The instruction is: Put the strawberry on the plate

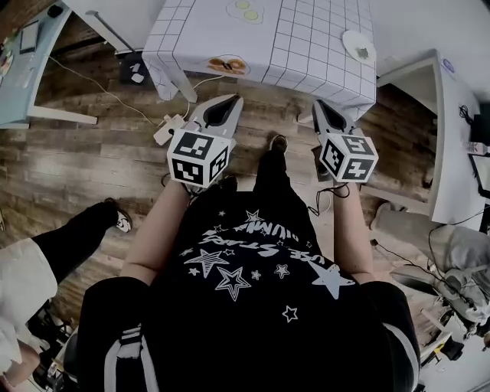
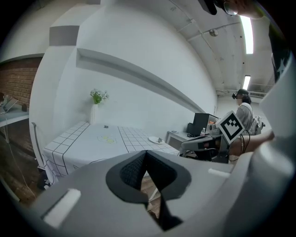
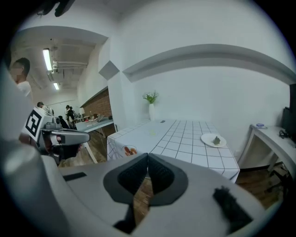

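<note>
One strawberry, identification tentative: a small dark, greenish lump, too small to name for certain, lying on the plate near its middle. No other loose fruit can be made out.

One plate, white and round, on the right-hand side of the surface near its front edge. It looks set there for easy reach.

One surface, draped in a white cloth with a grid of dark lines. It also carries:
- a pale yellow-green patch towards the middle, well apart from the plate;
- a red-orange motif at the front edge, apparently printed on the cloth;
- a vase of green sprigs at the back, against the wall.

Two tools, both held out over the wooden floor, well apart from the surface and pointing towards it.
- Left tool: jaws together, nothing between them.
- Right tool: jaws together, nothing between them.

Judgement: with both tools closed on nothing, held clear, and the lump on the plate, the placing seems done. If the lump is not the fruit, the task is unstarted.
</note>
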### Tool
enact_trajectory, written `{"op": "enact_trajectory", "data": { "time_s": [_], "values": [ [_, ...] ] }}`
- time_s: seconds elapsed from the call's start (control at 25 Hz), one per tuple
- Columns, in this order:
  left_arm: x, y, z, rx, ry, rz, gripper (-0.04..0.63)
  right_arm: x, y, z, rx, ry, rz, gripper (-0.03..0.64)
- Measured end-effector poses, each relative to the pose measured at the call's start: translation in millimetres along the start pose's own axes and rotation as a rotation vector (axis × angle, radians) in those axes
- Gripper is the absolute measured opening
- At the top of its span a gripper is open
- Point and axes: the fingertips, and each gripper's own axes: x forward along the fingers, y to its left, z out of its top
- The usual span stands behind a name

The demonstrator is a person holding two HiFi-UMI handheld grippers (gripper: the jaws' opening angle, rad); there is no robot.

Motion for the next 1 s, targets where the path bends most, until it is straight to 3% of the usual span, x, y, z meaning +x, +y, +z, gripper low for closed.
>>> {"op": "enact_trajectory", "data": {
  "time_s": [0.4,1.0],
  "values": [
    [-37,-18,-11,0.019,-0.019,-0.067,0.009,-58,39,-29,0.016,0.004,-0.046,0.014],
    [-70,-84,-19,0.026,-0.035,-0.024,0.009,-129,39,-44,0.041,-0.053,-0.020,0.014]
  ]
}}
